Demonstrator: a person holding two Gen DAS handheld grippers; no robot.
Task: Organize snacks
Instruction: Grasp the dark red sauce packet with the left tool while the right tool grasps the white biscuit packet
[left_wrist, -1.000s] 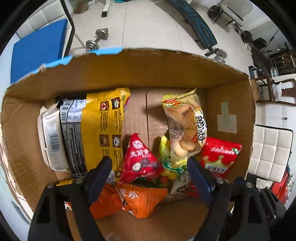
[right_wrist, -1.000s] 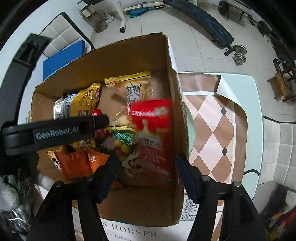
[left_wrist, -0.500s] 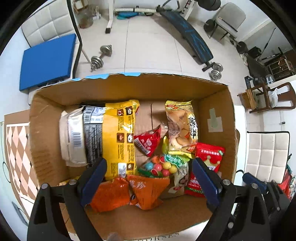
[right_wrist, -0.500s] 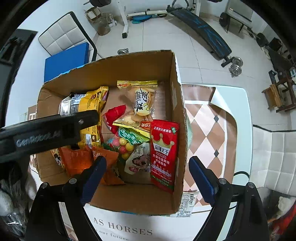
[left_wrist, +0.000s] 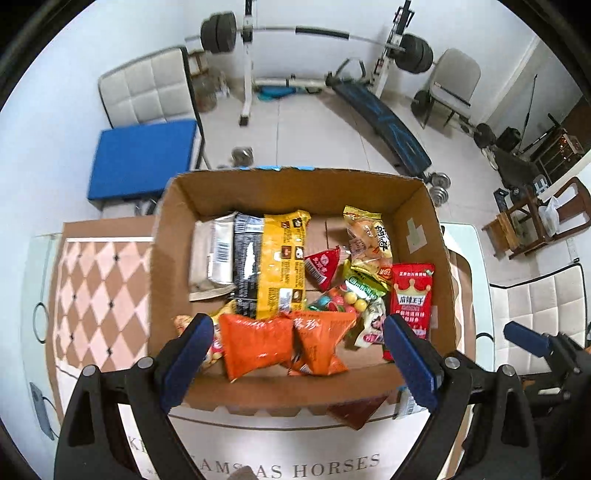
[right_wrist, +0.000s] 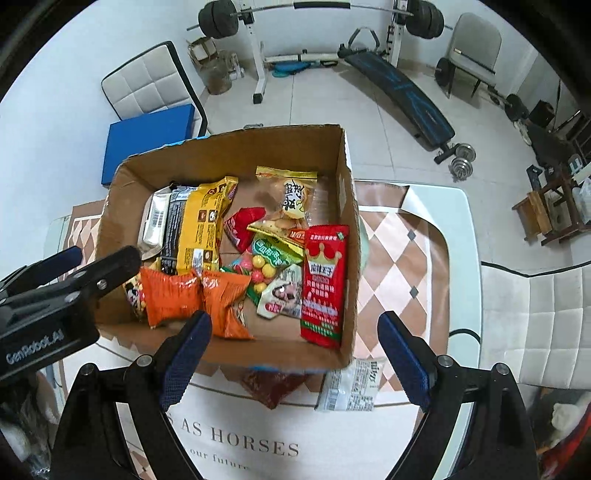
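Both grippers have pulled up and back from the box (left_wrist: 417, 229), so the whole carton and the table (right_wrist: 454, 221) around it now show, where a second ago the views sat low inside it. Left gripper (left_wrist: 295, 354) stands wide with nothing between its pads; right gripper (right_wrist: 295, 354) likewise wide and empty, and its red packet (right_wrist: 323, 284) now lies flat along the box's right wall, no longer blurred between the jaws

Most snacks appear packed: yellow bag (left_wrist: 282, 262) at the left, biscuit bag (left_wrist: 365, 232) at the far right, candy bag (right_wrist: 267, 258) in the middle, two orange packs (left_wrist: 258, 343) at the near wall. Left over, by my reading, are a dark red packet (right_wrist: 273, 387) and a white packet (right_wrist: 351, 387) on the table just outside the near wall, partly under the box edge. Those two likely go in next
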